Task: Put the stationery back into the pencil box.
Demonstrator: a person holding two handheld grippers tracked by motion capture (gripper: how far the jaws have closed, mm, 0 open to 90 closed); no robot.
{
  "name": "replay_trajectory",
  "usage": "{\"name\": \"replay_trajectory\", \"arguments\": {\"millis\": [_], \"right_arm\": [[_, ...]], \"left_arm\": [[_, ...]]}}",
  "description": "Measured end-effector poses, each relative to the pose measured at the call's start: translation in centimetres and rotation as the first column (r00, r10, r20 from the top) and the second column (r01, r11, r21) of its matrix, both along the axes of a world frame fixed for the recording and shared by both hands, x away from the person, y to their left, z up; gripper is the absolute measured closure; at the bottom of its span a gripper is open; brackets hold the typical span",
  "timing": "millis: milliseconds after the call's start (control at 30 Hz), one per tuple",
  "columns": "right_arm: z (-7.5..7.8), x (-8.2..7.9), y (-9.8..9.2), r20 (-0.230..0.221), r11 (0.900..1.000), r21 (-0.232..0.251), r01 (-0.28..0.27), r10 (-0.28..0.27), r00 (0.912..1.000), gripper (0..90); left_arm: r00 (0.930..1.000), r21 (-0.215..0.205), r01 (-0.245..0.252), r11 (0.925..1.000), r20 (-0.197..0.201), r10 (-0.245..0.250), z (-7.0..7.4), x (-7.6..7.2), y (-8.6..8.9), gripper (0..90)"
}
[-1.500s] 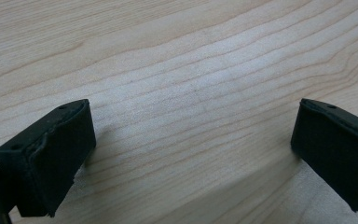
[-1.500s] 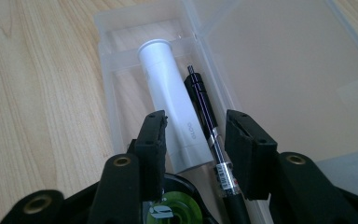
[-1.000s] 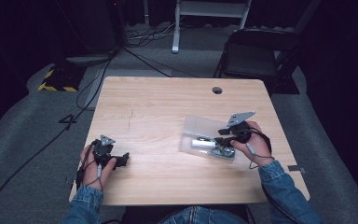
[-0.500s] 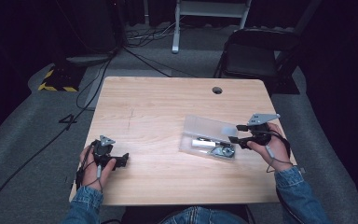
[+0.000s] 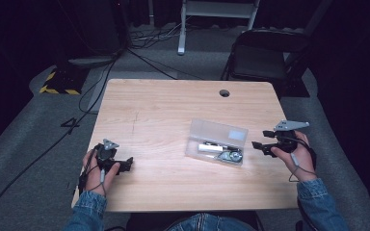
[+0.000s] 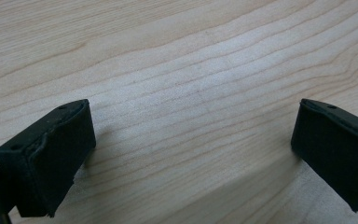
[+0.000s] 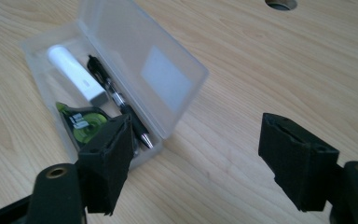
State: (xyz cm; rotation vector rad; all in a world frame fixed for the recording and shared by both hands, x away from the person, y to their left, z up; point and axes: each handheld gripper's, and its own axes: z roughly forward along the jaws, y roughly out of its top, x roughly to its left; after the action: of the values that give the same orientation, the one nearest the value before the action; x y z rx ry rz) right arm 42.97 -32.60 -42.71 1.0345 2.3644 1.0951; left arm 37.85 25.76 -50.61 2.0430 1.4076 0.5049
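Right claw (image 5: pixel 259 146) stands released, jaws wide with nothing between them; they have just been opening, and it now sits clear of the pencil case (image 5: pixel 217 143), just off that case's right end near the bench (image 5: pixel 173 106) edge. Left claw (image 5: pixel 125 165) also released, jaws apart over bare wood at the near left, resting low on the bench. Case is clear plastic and lies right of centre, lid (image 7: pixel 144 60) raised and leaning back on its hinge. Inside, seen from the right gripper view: a white stick-shaped item (image 7: pixel 77 74), a black pen (image 7: pixel 119 105) with its tip toward the near wall, and a green correction-tape dispenser (image 7: pixel 86 123) at the near end, partly hidden behind one jaw. Nothing loose on the bench around the case. Judgement: contents appear loaded, and the right claw has let go and drawn off, so the packing step looks done. Remaining, as far as the frames allow: bring the lid down and press it shut. Lid still fully up, latch not engaged.
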Motion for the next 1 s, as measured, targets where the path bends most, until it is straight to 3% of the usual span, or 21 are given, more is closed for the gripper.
{"name": "replay_trajectory", "arguments": {"millis": [233,467,1000], "right_arm": [[-1.6,0.1,-2.1,-0.027,0.998,0.002,0.068,-0.068,0.9973,23.0],[-3.2,0.8,-3.6,-0.055,0.995,-0.006,0.102,-0.102,0.9932,20.1],[-6.9,1.8,-4.0,-0.091,0.989,-0.032,0.143,-0.145,0.9853,17.6]], "left_arm": [[1.0,0.002,-0.002,1.0,0.001,0.002,0.0,0.1,0.0,0.0],[1.0,0.002,-0.002,1.0,0.002,0.002,0.0,0.1,0.0,0.0],[1.0,0.001,-0.004,1.0,0.001,0.004,0.0,0.2,-0.1,0.0]]}}
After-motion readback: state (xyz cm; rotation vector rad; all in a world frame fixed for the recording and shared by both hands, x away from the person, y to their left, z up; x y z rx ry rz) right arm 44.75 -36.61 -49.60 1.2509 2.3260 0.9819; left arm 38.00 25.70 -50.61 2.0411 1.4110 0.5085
